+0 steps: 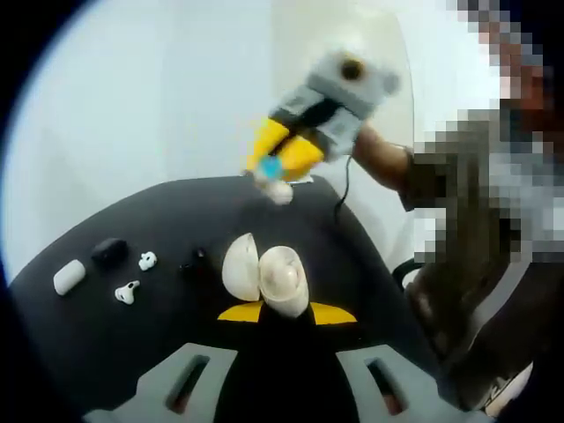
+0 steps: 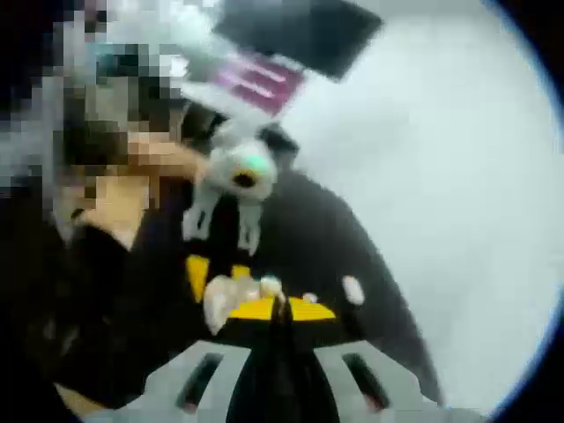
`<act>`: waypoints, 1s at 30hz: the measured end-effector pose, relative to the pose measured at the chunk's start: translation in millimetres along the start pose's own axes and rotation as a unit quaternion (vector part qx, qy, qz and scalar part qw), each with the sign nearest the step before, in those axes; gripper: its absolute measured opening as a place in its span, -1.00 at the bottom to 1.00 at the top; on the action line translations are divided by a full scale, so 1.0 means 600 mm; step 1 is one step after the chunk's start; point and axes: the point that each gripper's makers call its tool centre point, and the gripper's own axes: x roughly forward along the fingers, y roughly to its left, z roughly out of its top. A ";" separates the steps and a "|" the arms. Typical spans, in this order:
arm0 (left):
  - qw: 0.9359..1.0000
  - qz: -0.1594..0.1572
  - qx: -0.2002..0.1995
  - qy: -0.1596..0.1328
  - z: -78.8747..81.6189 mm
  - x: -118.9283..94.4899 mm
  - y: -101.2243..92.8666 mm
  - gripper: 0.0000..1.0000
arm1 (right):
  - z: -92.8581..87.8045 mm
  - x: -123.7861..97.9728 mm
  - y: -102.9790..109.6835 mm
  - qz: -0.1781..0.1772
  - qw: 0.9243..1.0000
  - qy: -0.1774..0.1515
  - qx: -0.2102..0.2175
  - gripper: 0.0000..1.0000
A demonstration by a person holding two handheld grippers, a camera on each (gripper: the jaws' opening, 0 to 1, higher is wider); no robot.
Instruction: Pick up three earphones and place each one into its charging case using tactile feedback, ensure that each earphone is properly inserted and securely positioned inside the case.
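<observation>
Now my left hand-held gripper [image 1: 284, 310] is clamped on the open white case [image 1: 264, 275], its cavity facing up, while my right hand-held gripper [image 1: 275, 181], beyond and above, pinches a white earphone [image 1: 279, 191] to lower into it over the desk [image 1: 132, 370].

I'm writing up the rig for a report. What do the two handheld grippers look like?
Each gripper has light grey jaws with a long slot in each and yellow pads at the tips. In the left gripper view, the right gripper has a grey body, a yellow front and a thin black cable trailing from it. In the right gripper view, the left gripper looks whitish-grey with yellow pads; blur hides any markings.
</observation>
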 end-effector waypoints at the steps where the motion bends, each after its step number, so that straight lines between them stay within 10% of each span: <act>1: 1.000 0.000 0.000 0.000 0.000 0.000 0.000 -0.69 | -0.004 0.004 0.005 0.001 1.000 0.012 -0.010 -0.88; 13: 1.000 0.001 0.000 0.000 -0.001 -0.003 0.003 -0.69 | -0.019 0.033 0.018 -0.015 0.979 0.091 -0.183 -0.87; 27: 1.000 0.001 0.002 0.000 -0.001 -0.002 0.004 -0.70 | -0.029 0.043 0.027 -0.013 0.969 0.118 -0.217 -0.87; 30: 1.000 0.001 0.002 0.000 -0.001 -0.002 0.003 -0.70 | -0.031 0.044 0.026 -0.016 0.958 0.132 -0.256 -0.87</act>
